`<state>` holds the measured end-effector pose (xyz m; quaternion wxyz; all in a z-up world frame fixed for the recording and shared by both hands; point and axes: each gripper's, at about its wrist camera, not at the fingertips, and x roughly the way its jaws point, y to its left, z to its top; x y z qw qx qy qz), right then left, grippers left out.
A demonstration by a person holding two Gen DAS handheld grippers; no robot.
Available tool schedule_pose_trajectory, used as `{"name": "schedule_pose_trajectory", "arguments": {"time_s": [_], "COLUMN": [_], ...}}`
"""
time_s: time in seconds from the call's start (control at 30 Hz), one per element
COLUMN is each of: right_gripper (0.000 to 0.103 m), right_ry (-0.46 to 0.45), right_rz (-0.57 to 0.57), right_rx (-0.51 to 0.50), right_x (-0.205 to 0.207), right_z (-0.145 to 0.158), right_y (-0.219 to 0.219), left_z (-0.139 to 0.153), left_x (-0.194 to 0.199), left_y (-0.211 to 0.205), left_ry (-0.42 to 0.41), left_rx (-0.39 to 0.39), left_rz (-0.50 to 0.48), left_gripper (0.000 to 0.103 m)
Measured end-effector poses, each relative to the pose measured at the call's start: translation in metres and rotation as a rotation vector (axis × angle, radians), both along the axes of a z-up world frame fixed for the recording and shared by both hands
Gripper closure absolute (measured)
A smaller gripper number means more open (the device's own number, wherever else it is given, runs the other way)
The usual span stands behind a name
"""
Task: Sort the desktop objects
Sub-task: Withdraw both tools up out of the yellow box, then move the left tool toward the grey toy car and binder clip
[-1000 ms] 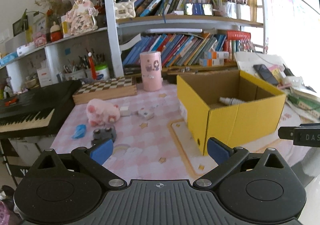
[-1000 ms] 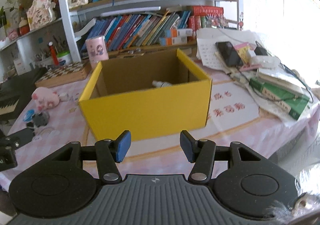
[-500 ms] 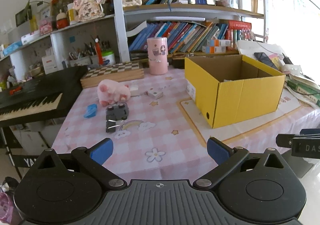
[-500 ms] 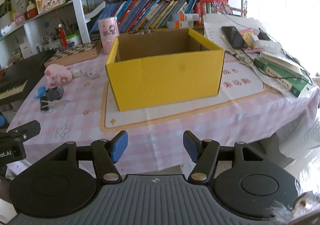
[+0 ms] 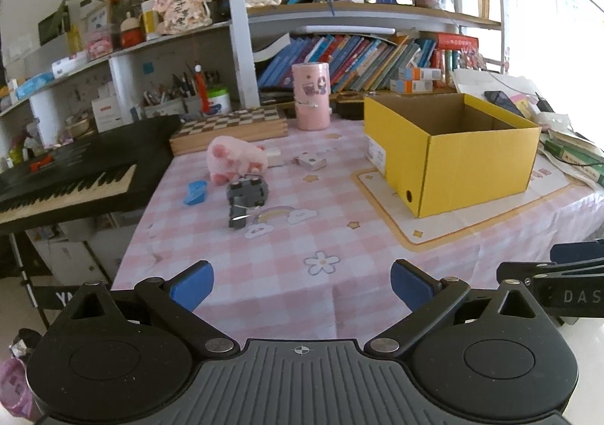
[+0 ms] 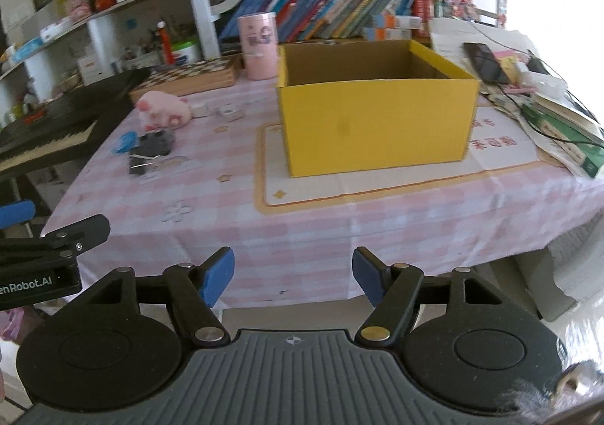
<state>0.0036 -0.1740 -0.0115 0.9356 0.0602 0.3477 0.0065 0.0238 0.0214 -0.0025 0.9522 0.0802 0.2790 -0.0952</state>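
Left gripper (image 5: 302,283) spread wide and empty, poised off the near edge of the table (image 5: 264,247) with nothing but pink checked cloth between the blue pads (image 5: 191,283). Right gripper (image 6: 293,279) likewise empty, jaws parted and just been opening, only the hanging front of the cloth in the gap; seen also at the right edge of the left wrist view, beside the left one. Open yellow cardboard box (image 5: 458,156) upright on a pale mat with an orange border, toward the right of the table, its inside hidden from both views. Loose desktop things clustered well left of the box: a pink plush pig (image 5: 236,159), a small blue item (image 5: 195,192) just beside it, a dark grey toy car (image 5: 247,192) in front of the pig with a black binder clip (image 5: 237,217) touching its near end, and a small white cube-like piece (image 5: 312,162) lying between pig and box. Behind — a pink cylindrical tin (image 5: 312,95) upright next to a wooden chessboard case (image 5: 230,127), then crowded bookshelves. Black keyboard (image 5: 75,175) off the table's left side; papers, books and a phone piled at the right end.
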Motion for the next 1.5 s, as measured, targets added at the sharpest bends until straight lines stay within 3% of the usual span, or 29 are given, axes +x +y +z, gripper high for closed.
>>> {"name": "schedule_pose_trajectory", "arguments": {"time_s": [0.67, 1.5], "right_gripper": [0.033, 0.032], "right_ry": [0.0, -0.007], "right_rz": [0.18, 0.224], "right_rx": [-0.03, -0.055], "right_x": [0.011, 0.022], "right_z": [0.002, 0.006], "right_y": [0.06, 0.085], "left_z": [0.0, 0.0], "left_x": [-0.013, -0.006], "left_y": [0.057, 0.069], "left_ry": [0.014, 0.012], "left_rx": [-0.012, -0.014], "left_rz": [0.153, 0.134], "left_gripper": [0.002, 0.002]}}
